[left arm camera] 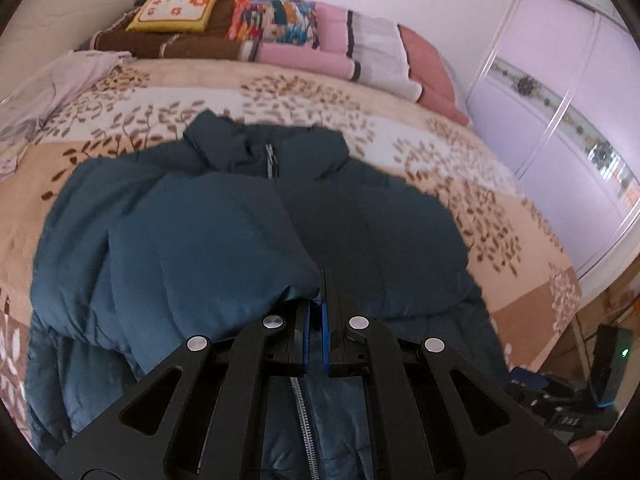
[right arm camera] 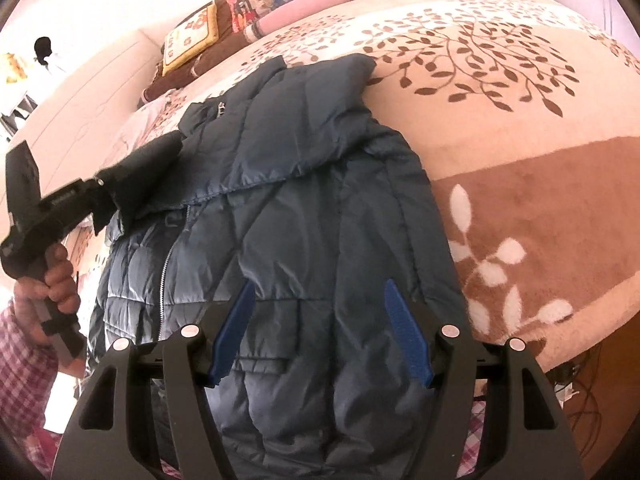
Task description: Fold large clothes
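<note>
My left gripper [left arm camera: 316, 308] is pinched narrow on the cuff end of the jacket sleeve [left arm camera: 208, 248], sleeve laid across the jacket [left arm camera: 380, 232] front. Zipper [left arm camera: 306, 432] runs right under that gripper. My right gripper [right arm camera: 320, 320] is spread wide, blue fingers [right arm camera: 406, 332] hovering over the lower jacket [right arm camera: 312, 240] panel, gripping nothing. From the right wrist view my left hand [right arm camera: 52, 280] shows holding the other gripper, which clamps dark fabric at the jacket's left side. Jacket is dark blue, puffy, lying flat on the bed [left arm camera: 500, 208], collar [left arm camera: 264, 148] pointing away from me. Bed cover is beige with a brown leaf print. Farther back: stacked folded blankets [left arm camera: 352, 48] and a yellow cushion [left arm camera: 176, 10] at the head of the bed. Wardrobe [left arm camera: 568, 128] off to the right.
</note>
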### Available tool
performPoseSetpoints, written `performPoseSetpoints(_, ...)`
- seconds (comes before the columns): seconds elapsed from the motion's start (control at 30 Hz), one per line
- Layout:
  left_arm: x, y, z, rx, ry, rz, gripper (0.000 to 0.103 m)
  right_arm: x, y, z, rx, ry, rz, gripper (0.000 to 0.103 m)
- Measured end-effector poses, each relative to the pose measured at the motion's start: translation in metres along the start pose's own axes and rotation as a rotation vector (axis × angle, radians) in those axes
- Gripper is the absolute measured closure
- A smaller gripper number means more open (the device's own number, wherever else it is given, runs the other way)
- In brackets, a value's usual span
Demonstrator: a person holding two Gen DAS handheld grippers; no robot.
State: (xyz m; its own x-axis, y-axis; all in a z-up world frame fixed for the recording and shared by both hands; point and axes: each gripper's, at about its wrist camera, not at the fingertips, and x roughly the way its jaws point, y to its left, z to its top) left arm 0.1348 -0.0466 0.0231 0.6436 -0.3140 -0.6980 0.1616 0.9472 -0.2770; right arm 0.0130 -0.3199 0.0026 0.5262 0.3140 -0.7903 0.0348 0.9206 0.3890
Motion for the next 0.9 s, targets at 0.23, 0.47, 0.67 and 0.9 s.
performPoseSetpoints(0.23, 0.031, -0.009, -0.021, 0.028, 0.085, 0.029, 0.100, 0.004, -0.002, -0.001, 0.002, 0.010, 0.000, 0.036)
performPoseSetpoints(0.47, 0.047, -0.009, -0.033, 0.023, 0.132, 0.055, 0.099, 0.008, -0.001, -0.003, 0.006, 0.027, -0.005, 0.036)
performPoseSetpoints(0.67, 0.047, -0.020, -0.038, 0.049, 0.159, 0.057, 0.048, 0.012, 0.005, -0.004, -0.009, 0.041, -0.004, 0.036)
performPoseSetpoints(0.9, 0.028, -0.029, -0.048, 0.072, 0.198, 0.000, 0.024, 0.013, 0.012, -0.002, -0.029, 0.044, -0.001, 0.036)
